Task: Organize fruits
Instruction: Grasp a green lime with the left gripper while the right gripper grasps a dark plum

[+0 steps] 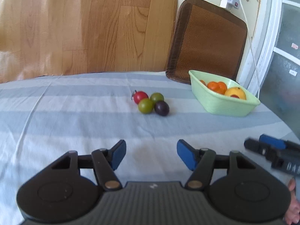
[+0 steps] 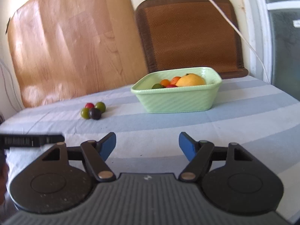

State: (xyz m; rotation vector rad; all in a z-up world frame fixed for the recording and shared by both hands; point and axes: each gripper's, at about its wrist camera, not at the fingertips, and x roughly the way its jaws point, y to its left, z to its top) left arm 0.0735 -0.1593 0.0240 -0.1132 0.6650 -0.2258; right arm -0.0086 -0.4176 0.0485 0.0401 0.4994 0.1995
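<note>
Four loose fruits and a filled basket lie ahead of two spread, empty grippers

Left wrist view: the left gripper (image 1: 151, 154) has its fingers (image 1: 118, 154) spread with nothing between them; well ahead on the striped worktop (image 1: 75, 116) sit four touching fruits: one red fruit (image 1: 140, 96), two green fruits (image 1: 145, 106), one dark plum (image 1: 162, 108). The green basket (image 1: 223, 106), its long axis running away leftward, stands right of them, holding orange fruits and one yellow fruit (image 1: 235, 92). Right wrist view: the right gripper (image 2: 147, 146) has its fingers spread, empty; the cluster lies ahead left, the basket ahead beyond the fingertips, apart from both
</note>
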